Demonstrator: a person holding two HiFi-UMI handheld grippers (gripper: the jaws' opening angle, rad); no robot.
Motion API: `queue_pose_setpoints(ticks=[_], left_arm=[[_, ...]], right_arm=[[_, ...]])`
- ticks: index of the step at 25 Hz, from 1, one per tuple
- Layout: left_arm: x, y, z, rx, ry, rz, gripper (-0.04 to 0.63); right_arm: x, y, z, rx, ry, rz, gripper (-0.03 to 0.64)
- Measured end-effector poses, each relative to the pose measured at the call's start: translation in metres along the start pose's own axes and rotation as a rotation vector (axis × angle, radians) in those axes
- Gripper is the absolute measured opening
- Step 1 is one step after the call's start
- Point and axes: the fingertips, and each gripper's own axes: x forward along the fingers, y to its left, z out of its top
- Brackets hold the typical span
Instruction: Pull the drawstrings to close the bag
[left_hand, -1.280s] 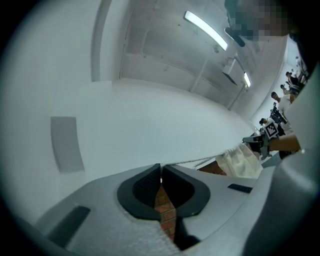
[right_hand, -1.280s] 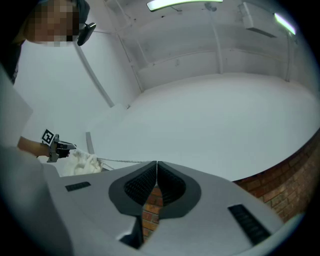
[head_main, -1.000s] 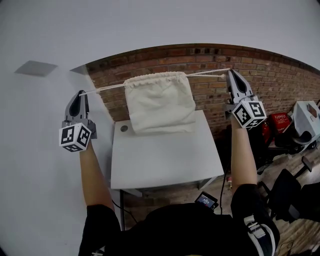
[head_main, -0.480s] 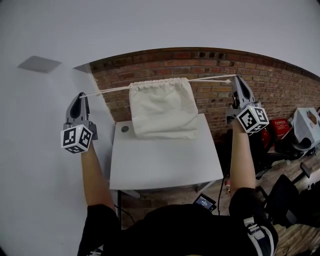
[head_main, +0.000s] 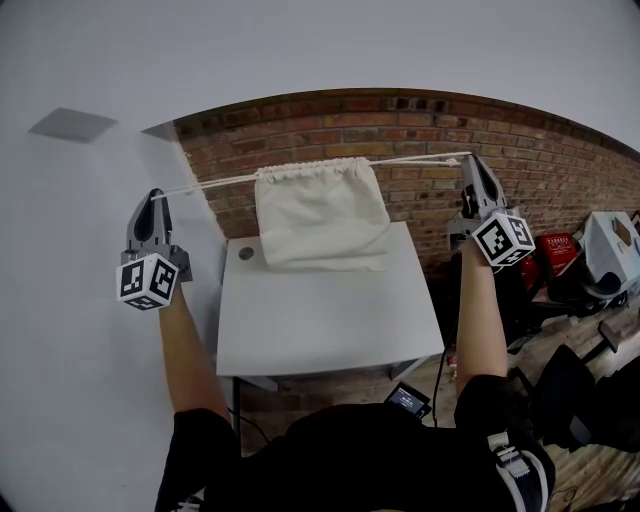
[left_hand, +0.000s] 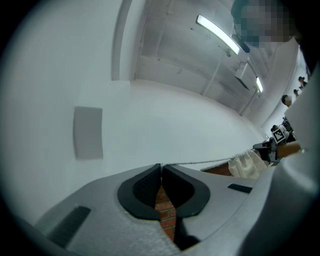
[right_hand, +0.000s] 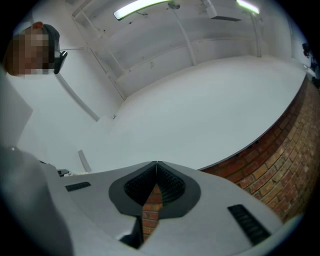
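A cream cloth bag (head_main: 320, 215) hangs by its gathered mouth over the back of a white table (head_main: 330, 325). Its bottom rests near the table's far edge. A white drawstring (head_main: 210, 184) runs taut from the mouth out to my left gripper (head_main: 154, 196), which is shut on the cord's end. The other drawstring (head_main: 415, 158) leads right to my right gripper (head_main: 468, 158), shut on it too. In the left gripper view the cord (left_hand: 200, 162) leaves the closed left gripper (left_hand: 161, 165) toward the bag (left_hand: 246, 164). In the right gripper view the right gripper (right_hand: 156, 163) has its jaws pressed together, and the cord is hidden.
A red brick wall (head_main: 430, 120) stands behind the table, a plain white wall (head_main: 70, 250) to the left. On the floor at the right lie a red object (head_main: 556, 246), a white machine (head_main: 612, 236) and dark gear (head_main: 575, 385). A small screen device (head_main: 406, 400) sits below the table's front edge.
My left gripper has sunk a little and drifted outward with its cord. The right gripper has rolled slightly in place. The bag still hangs between the taut cords.
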Motion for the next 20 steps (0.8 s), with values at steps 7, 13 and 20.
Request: queue_pose_setpoints(ticks=[7, 13, 20], left_arm=[[-0.010, 0.007, 0.008, -0.032, -0.033, 0.019, 0.023], [-0.022, 0.012, 0.012, -0.057, -0.056, 0.017, 0.023], [-0.034, 0.017, 0.021, -0.119, -0.092, 0.020, 0.023]], right_arm=[[-0.009, -0.010, 0.002, 0.063, -0.024, -0.026, 0.008], [-0.020, -0.015, 0.002, 0.104, -0.042, -0.042, 0.008], [-0.030, -0.021, 0.009, 0.123, -0.050, -0.047, 0.008]])
